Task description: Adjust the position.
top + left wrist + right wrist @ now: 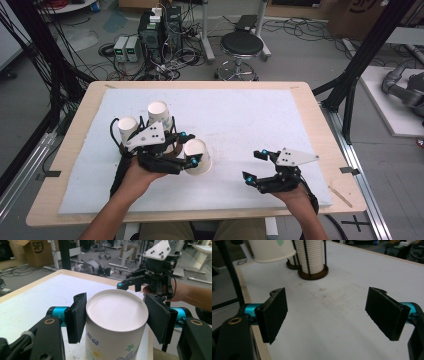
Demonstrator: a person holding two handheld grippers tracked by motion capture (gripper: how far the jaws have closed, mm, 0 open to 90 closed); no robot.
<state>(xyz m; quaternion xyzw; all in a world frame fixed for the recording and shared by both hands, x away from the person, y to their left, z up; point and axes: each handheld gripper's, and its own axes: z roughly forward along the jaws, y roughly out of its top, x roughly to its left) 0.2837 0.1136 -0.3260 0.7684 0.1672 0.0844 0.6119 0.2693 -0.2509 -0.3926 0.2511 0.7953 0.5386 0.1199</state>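
A white paper cup (115,325) stands upside down, its closed base up and its long axis near vertical, leaning slightly in the high view. It has blue lettering and a green floral print on its wall. The left claw (115,317) has a pad on each side of the cup near the base; the pads (77,317) lie against or just beside the wall, and whether they press it cannot be told for sure. In the high view this cup (197,156) sits just right of the left claw (187,149), over the white mat (240,115) that covers the surface (310,95).

Just behind the cup, farther from the person, two stacks of white cups (159,114) stand in dark wire holders on round wooden bases; the right gripper view shows the ribbed stack (312,255) and its base.

Well to the right of the cup, the right claw (255,165) hovers over bare mat with its jaws wide apart, holding nothing; from its own camera the right claw (327,315) frames stained mat only.
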